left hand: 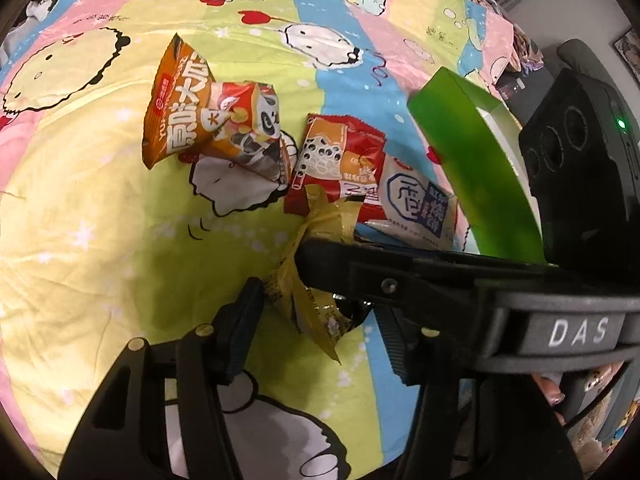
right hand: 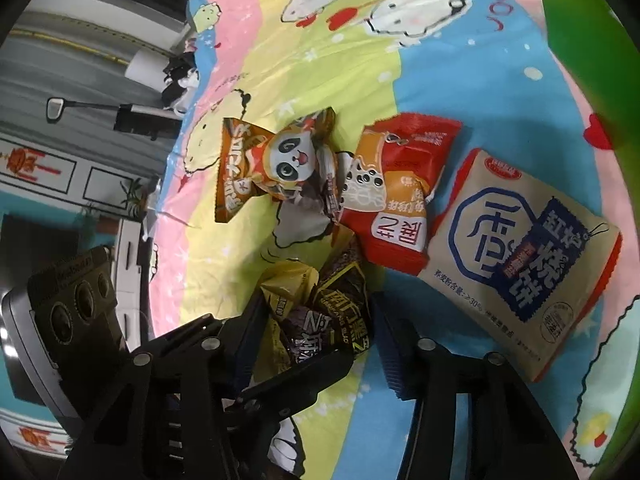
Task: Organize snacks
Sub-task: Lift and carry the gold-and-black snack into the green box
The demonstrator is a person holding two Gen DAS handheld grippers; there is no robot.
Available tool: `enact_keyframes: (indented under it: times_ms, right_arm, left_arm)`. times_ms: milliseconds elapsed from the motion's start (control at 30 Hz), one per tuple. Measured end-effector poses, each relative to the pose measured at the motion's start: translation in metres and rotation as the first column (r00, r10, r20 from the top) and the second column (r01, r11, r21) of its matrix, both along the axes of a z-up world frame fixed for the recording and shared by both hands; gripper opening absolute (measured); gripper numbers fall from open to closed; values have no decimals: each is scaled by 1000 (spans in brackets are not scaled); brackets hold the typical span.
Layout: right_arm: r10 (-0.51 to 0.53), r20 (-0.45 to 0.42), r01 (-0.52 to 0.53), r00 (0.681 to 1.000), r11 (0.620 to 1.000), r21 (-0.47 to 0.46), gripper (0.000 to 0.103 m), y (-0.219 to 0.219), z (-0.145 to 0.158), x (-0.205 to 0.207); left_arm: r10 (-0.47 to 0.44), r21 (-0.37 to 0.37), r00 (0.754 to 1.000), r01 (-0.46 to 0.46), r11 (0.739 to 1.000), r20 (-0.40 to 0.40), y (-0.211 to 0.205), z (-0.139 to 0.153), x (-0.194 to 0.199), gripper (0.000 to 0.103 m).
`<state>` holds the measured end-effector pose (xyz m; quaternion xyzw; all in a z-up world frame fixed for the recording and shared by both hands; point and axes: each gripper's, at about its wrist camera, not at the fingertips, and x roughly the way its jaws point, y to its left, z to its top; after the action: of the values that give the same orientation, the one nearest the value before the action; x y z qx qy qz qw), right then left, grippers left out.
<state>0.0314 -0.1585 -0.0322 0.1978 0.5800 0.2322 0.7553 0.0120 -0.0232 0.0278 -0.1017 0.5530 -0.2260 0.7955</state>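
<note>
Several snack packs lie on a cartoon bedsheet [left hand: 80,208]. An orange pack [left hand: 176,108] and a panda pack [left hand: 248,128] lie at the far left, then a red pack [left hand: 340,160] and a beige and blue pack [left hand: 420,204]. A yellow and black pack [left hand: 312,300] sits crumpled between the fingers of both grippers. My left gripper [left hand: 316,320] is open around it. My right gripper [right hand: 316,332] is also open around the yellow and black pack [right hand: 320,312]. The other gripper's finger [left hand: 400,276] presses the pack.
A green box [left hand: 472,168] stands to the right of the packs, also seen at the right edge of the right wrist view [right hand: 600,40]. The panda pack [right hand: 288,160], red pack [right hand: 400,184] and beige pack [right hand: 516,248] lie ahead. Furniture [right hand: 60,140] stands beyond the bed's left edge.
</note>
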Motion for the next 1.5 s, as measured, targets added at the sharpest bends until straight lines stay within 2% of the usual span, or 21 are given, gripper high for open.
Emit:
enact_keyframes:
  times_ms: [167, 267, 367, 500, 633, 767, 867, 1100, 1300, 1500]
  right_arm:
    - [-5, 128, 8, 992, 1000, -28, 51, -4, 36, -13]
    - [-19, 225, 28, 974, 999, -35, 51, -13, 64, -24]
    - [-49, 335, 69, 941, 996, -48, 51, -29, 95, -37]
    - [-116, 462, 152, 879, 987, -42, 51, -62, 131, -55]
    - [-182, 542, 231, 820, 973, -24, 52, -102, 153, -67]
    - [-248, 581, 323, 775, 946, -27, 52, -137, 162, -74]
    - [-316, 582, 388, 750, 922, 1, 52, -166, 162, -75]
    - [-428, 509, 483, 747, 875, 27, 52, -214, 143, -62]
    - [-505, 416, 542, 756, 840, 34, 52, -244, 119, -51]
    - [-533, 326, 554, 780, 832, 34, 52, -257, 96, -37]
  left_arm:
    - [14, -19, 993, -12, 1000, 118, -7, 31, -9, 53]
    - [13, -36, 977, -5, 999, 215, -19, 58, -16, 53]
    - [-10, -54, 954, 28, 998, 301, -38, 85, -21, 53]
    - [-71, -55, 911, 101, 993, 406, -71, 116, -23, 53]
    - [-134, -29, 865, 168, 985, 483, -114, 135, -25, 54]
    - [-192, -13, 839, 230, 973, 509, -153, 138, -23, 53]
    - [-231, -10, 829, 274, 962, 509, -179, 134, -15, 53]
    - [-308, -5, 844, 345, 939, 438, -229, 115, 7, 53]
    - [-341, -3, 870, 366, 931, 355, -258, 92, 22, 53]
    - [-337, 7, 901, 348, 937, 275, -272, 69, 33, 53]
